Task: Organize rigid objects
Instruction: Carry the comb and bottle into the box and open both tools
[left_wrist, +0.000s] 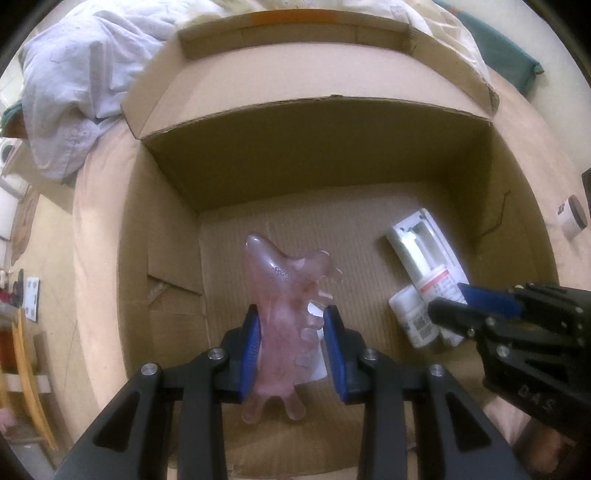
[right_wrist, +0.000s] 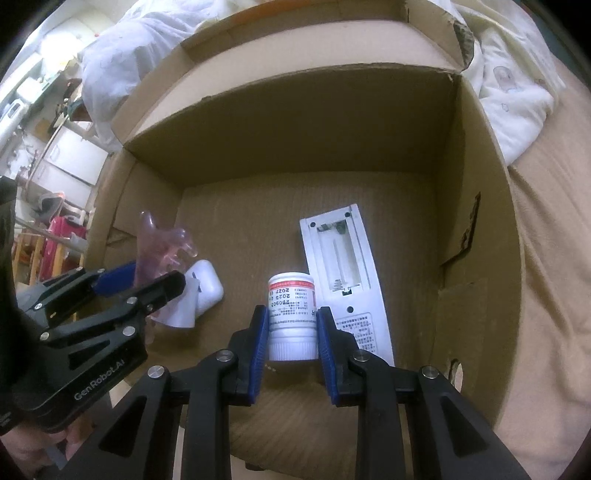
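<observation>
Over the box (right_wrist: 476, 177) floor, my left tongs (left_wrist: 293, 345) clamp the stiff, slippery, breakable comb (left_wrist: 280, 314) mid-body; right tongs (right_wrist: 291, 334) clamp the light bottle (right_wrist: 292, 314).

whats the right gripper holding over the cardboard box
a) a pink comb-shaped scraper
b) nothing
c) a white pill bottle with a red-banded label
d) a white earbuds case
c: in the right wrist view the right gripper has its blue pads pressed on both sides of the white pill bottle; the pink scraper sits in the left gripper.

Left gripper (left_wrist: 293, 347), right gripper (right_wrist: 291, 332): black frames, blue pads, silver screws.
</observation>
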